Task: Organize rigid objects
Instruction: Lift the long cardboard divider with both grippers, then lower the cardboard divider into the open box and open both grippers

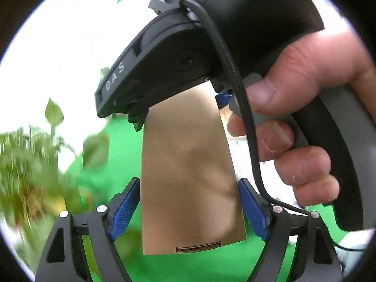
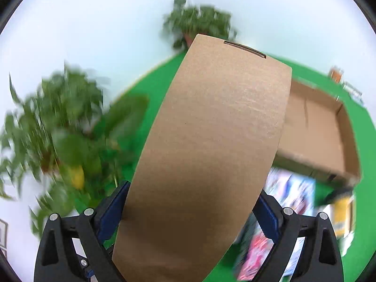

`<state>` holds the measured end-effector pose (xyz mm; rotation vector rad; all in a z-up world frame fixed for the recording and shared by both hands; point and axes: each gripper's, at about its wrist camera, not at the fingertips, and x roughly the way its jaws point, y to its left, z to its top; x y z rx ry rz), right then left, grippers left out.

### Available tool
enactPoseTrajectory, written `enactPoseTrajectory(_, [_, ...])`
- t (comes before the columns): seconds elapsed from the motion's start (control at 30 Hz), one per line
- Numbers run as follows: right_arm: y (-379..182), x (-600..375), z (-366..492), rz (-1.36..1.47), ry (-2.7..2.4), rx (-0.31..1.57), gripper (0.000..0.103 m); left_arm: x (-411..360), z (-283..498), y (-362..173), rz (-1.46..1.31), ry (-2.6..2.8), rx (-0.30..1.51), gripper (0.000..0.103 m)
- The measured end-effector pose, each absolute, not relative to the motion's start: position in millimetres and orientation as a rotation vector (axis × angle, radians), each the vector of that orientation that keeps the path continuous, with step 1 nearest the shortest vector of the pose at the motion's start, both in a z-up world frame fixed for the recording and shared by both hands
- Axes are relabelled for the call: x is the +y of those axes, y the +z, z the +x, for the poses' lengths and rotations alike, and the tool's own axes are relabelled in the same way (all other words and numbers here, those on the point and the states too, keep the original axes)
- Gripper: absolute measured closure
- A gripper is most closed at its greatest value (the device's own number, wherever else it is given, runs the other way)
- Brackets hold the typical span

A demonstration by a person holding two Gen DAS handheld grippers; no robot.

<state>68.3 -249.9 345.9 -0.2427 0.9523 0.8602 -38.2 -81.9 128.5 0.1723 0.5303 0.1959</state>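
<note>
Both hand-held grippers flank one brown cardboard box [image 1: 188,176]; the left gripper [image 1: 188,206] has its blue pads [image 1: 124,209] against the box's two sides at the near end, clamped on it; the right gripper [image 2: 190,211] straddles the other end, its blue pads [image 2: 268,213] at the box's edges, though whether they press or merely stand beside it I cannot tell; the box [image 2: 206,141] is held above the green table [image 2: 362,141], with a slot cut near one end; seen from the left wrist, a hand [image 1: 303,117] grips the right gripper's handle beyond the box; to the right lies an open cardboard tray [image 2: 317,131], with blurred colourful packages [image 2: 293,192] nearer; potted plants [image 2: 65,122] stand left and far.
</note>
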Motion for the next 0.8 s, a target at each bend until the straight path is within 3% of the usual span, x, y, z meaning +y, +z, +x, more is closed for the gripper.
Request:
enactPoseTrajectory(0.2, [417,-240,139,-0.216,0.858,0.924,0.008,-87,5,192,0.209,0.184,0.428,0.02])
enactPoseTrajectory(0.43, [438,-220,243,-0.206,0.815,0.963,0.008,-102,62,224,0.144,0.133,0.426,0.021])
enactPoseTrajectory(0.6, [414,-180,314,-0.215,0.795,1.019,0.009,-86,98,191,0.078,0.112,0.496,0.021])
enactPoseTrajectory(0.8, [337,-141,385,-0.209,0.825,1.173,0.01,-93,140,162,0.02,0.133,0.631,0.021])
